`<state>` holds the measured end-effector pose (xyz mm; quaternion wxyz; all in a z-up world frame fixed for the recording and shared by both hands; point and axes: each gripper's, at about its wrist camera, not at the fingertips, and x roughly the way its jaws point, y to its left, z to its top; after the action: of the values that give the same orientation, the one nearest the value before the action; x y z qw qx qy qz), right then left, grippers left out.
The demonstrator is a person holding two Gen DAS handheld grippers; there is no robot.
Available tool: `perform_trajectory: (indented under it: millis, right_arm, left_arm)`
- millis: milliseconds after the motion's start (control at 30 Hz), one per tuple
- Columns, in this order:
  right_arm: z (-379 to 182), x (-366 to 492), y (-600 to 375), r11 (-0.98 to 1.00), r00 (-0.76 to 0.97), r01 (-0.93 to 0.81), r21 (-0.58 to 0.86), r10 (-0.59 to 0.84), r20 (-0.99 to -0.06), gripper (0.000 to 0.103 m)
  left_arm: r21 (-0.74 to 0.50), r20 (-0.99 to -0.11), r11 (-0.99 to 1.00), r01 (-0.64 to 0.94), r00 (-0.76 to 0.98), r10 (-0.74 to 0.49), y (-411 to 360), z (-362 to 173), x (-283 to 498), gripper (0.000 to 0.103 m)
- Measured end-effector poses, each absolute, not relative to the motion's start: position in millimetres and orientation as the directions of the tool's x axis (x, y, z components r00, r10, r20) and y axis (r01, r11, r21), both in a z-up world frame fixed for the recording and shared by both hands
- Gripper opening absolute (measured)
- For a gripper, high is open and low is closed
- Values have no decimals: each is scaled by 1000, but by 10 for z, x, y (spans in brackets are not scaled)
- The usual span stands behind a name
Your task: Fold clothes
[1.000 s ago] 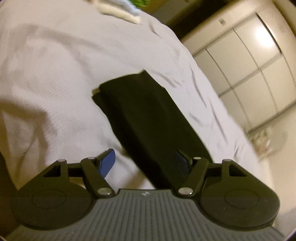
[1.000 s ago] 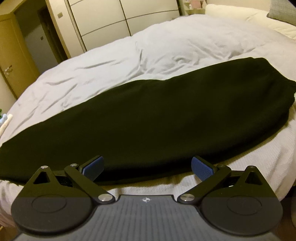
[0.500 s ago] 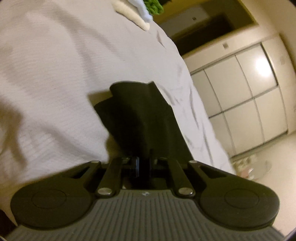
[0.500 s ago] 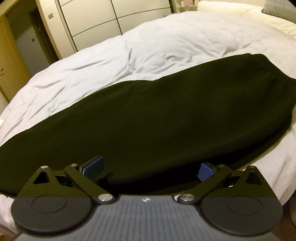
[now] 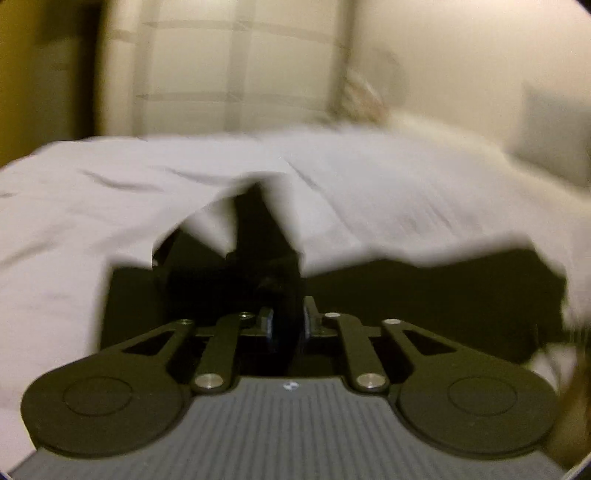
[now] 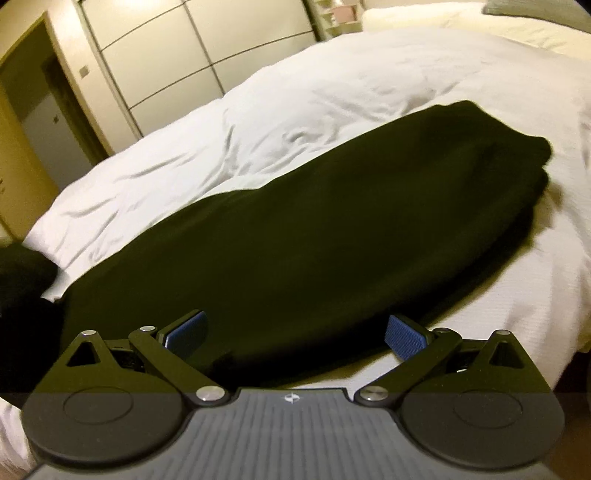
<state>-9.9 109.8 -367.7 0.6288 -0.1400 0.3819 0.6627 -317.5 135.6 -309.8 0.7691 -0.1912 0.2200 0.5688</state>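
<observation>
Long black trousers (image 6: 314, 221) lie folded lengthwise across a white bed (image 6: 332, 96). My right gripper (image 6: 295, 332) is open, its blue pads (image 6: 404, 338) just above the near edge of the trousers' middle. My left gripper (image 5: 288, 325) is shut on one end of the black trousers (image 5: 258, 273), which is lifted off the bed in a bunch in front of the jaws; the view is blurred. The rest of the trousers (image 5: 443, 295) stretches to the right. The lifted end shows at the left edge of the right wrist view (image 6: 26, 288).
White wardrobe doors (image 6: 192, 62) stand beyond the bed, with a wooden door (image 6: 33, 122) to their left. Pillows (image 6: 480, 22) lie at the bed's head on the right. The bed's near edge runs just below my right gripper.
My left gripper, open a second ago, closed on the trousers' end, lifted it and swung round towards the rest of the garment. My right gripper stayed open and moved slightly over the trousers' near edge.
</observation>
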Motion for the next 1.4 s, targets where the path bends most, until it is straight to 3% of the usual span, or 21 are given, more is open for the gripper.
perform_trajectory:
  millis: [100,267,367,500,633,867,1100,1167,1200,1233,1267,1400]
  right_arm:
    - [-3667,45,1054,99,-170,-931,352,734,-658,103]
    - [-3617,186,941,97,-203,-907,409,752,-627,103]
    - [-3579,215,913,28,-306,-864,503,764,-568,102]
    - [-3613,48,1057,-80,-500,-763,642,702,-507,82]
    - [-3776,-218,1290,-115,-643,-666,737,589,-490,67]
    - [-4018,-660,1776,-57,-753,-579,813,419,-507,67]
    - [-4099,-994,2066,-61,-755,-589,806,396,-523,70]
    - [-4139,-1089,2123,-78,-760,-585,807,399,-513,63]
    - [-4153,-1139,2141,-99,-761,-587,803,405,-507,48]
    - [-4156,-1179,2140,-123,-757,-596,793,415,-505,18]
    - [-4152,-1189,2128,-136,-752,-603,786,425,-504,7]
    - [-3829,-891,1922,-206,-703,-625,753,569,-427,6]
  left_arm:
    - [17,-625,344,-939,259,737,1288,-3293,-2837,23]
    - [-27,-607,389,-921,324,726,1082,-3081,-2979,27]
    - [-2,-621,309,-951,243,745,1089,-2968,-3263,27]
    - [20,-676,115,-993,71,734,1099,-2904,-3746,24]
    - [10,-693,55,-998,32,720,1231,-2938,-4088,24]
    - [-33,-707,59,-998,65,705,1489,-3046,-4277,25]
    - [-102,-707,49,-994,107,699,1622,-3155,-4399,25]
    - [-125,-707,42,-991,119,698,1652,-3147,-4436,25]
    - [-134,-706,37,-990,122,698,1663,-3131,-4452,25]
    - [-140,-703,36,-990,125,701,1670,-3104,-4462,25]
    - [-143,-695,41,-989,130,707,1677,-3064,-4460,25]
    - [-189,-652,92,-978,195,732,1707,-2879,-4396,27]
